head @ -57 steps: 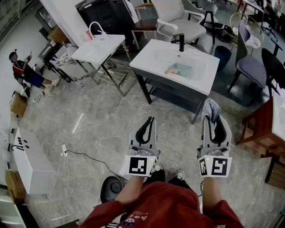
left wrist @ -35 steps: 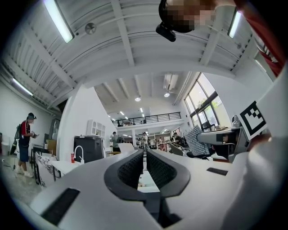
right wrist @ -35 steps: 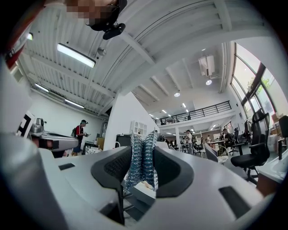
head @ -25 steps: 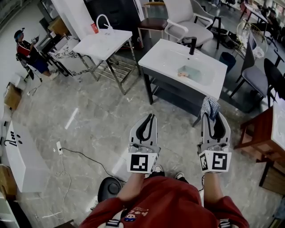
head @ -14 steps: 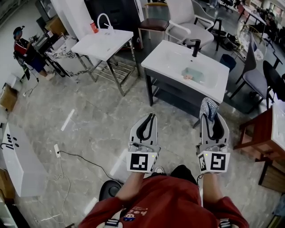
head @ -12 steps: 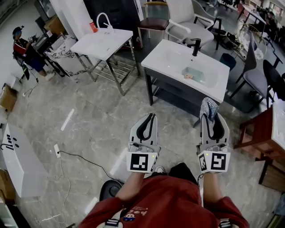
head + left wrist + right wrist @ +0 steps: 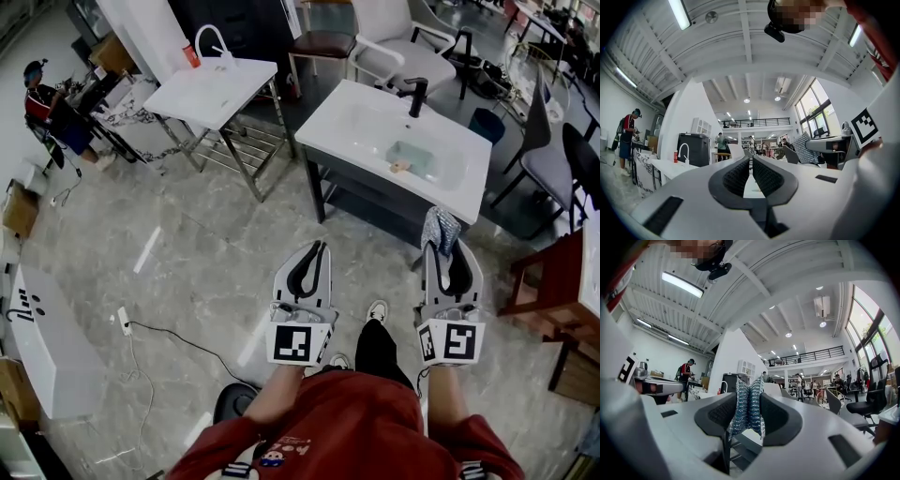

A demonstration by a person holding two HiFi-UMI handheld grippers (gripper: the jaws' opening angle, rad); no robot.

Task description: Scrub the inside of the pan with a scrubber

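Observation:
In the head view my right gripper [image 7: 442,247] is shut on a blue-silver mesh scrubber [image 7: 440,229], which sticks out past its tips. The right gripper view shows the scrubber [image 7: 747,412] pinched between the two dark pads of the right gripper [image 7: 749,401]. My left gripper [image 7: 318,247] is held level beside it, shut and holding nothing; in the left gripper view its [image 7: 751,160] pads nearly touch. Ahead stands a white sink [image 7: 349,122] with a black tap [image 7: 417,95]. A greenish thing [image 7: 416,157] lies in its basin; I cannot tell what it is.
A second white sink [image 7: 208,91] on a metal frame stands at the left rear. Chairs [image 7: 401,49] sit behind the near sink and a wooden table [image 7: 561,274] is at the right. A cable [image 7: 178,337] runs over the marble floor. A person [image 7: 49,101] stands far left.
The view has advanced toward the sink and one foot has stepped forward. Both grippers keep the same pose, the right one still holding the scrubber.

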